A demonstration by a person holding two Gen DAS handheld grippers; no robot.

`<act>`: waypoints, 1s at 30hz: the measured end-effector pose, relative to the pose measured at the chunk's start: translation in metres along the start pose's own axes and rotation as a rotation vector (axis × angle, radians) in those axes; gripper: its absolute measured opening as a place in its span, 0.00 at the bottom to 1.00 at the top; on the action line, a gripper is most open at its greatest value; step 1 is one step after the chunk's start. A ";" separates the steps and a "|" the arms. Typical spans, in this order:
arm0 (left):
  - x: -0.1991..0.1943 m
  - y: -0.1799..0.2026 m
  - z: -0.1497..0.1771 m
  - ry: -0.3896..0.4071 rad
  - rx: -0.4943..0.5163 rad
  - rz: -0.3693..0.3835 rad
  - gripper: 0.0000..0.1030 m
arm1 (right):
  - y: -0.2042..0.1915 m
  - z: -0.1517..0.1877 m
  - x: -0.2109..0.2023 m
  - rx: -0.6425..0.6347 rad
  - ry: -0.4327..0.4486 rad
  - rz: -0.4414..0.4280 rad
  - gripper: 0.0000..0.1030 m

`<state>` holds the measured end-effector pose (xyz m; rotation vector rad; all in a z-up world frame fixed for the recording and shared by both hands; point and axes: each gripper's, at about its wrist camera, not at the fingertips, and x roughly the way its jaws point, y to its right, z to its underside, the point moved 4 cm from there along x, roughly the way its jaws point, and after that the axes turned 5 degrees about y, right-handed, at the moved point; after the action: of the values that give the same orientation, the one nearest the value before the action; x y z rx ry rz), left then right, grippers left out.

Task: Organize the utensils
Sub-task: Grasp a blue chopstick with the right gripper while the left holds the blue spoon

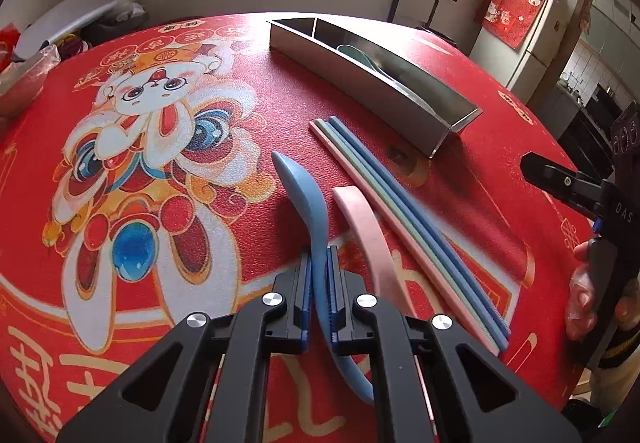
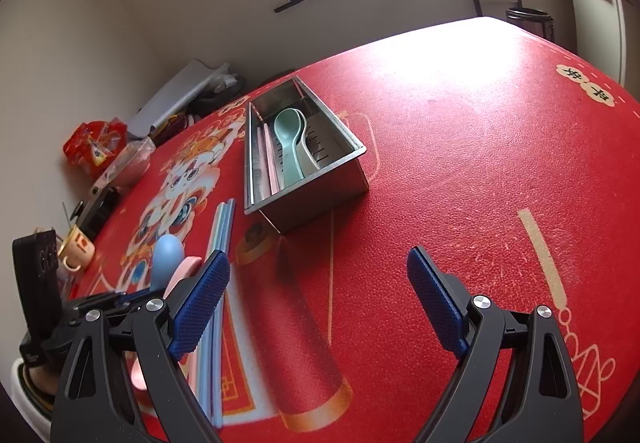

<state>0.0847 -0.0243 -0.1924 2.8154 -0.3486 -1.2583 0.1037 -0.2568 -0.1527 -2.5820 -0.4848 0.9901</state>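
My left gripper (image 1: 320,255) is shut on the handle of a blue spoon (image 1: 304,195), whose bowl points away over the red tablecloth (image 1: 200,203). A pink spoon (image 1: 364,227) lies just right of it, then several blue, green and pink chopsticks (image 1: 400,223) side by side. Beyond them stands a metal tray (image 2: 312,199) that holds a green spoon (image 2: 288,139) and pink chopsticks (image 2: 268,159). My right gripper (image 2: 318,257) hangs open over bare cloth near the tray, with nothing between its fingers. The blue spoon (image 2: 168,255) shows at its left.
A mug (image 2: 78,247), a red snack bag (image 2: 94,147) and a plastic container (image 2: 128,163) crowd the table's left edge. A fridge (image 1: 520,43) stands beyond the far right. A hand (image 1: 580,283) holds the right gripper (image 1: 560,179) at the right rim.
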 end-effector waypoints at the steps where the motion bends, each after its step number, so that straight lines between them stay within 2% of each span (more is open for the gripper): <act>1: -0.002 -0.003 0.001 -0.001 0.010 -0.017 0.07 | 0.000 0.000 0.000 0.001 0.000 -0.002 0.85; 6: -0.017 -0.034 0.010 -0.006 0.001 -0.092 0.07 | -0.002 0.001 0.001 -0.010 -0.006 0.000 0.85; 11: -0.028 -0.058 0.021 0.009 -0.030 -0.131 0.08 | -0.008 0.002 0.003 -0.043 -0.012 0.016 0.85; 20: -0.031 -0.058 0.025 0.043 -0.012 -0.157 0.08 | -0.038 0.010 0.008 -0.226 -0.046 0.048 0.85; 24: -0.031 -0.059 0.025 0.045 -0.021 -0.147 0.08 | -0.055 0.016 0.020 -0.326 -0.110 0.061 0.84; 27: -0.031 -0.059 0.025 0.045 -0.022 -0.145 0.08 | -0.070 0.020 0.029 -0.391 -0.161 0.055 0.65; 30: -0.032 -0.063 0.025 0.049 -0.047 -0.119 0.08 | -0.082 0.022 0.037 -0.413 -0.193 0.040 0.55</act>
<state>0.0570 0.0456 -0.1938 2.8586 -0.1486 -1.1989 0.0990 -0.1644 -0.1546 -2.8738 -0.7607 1.2759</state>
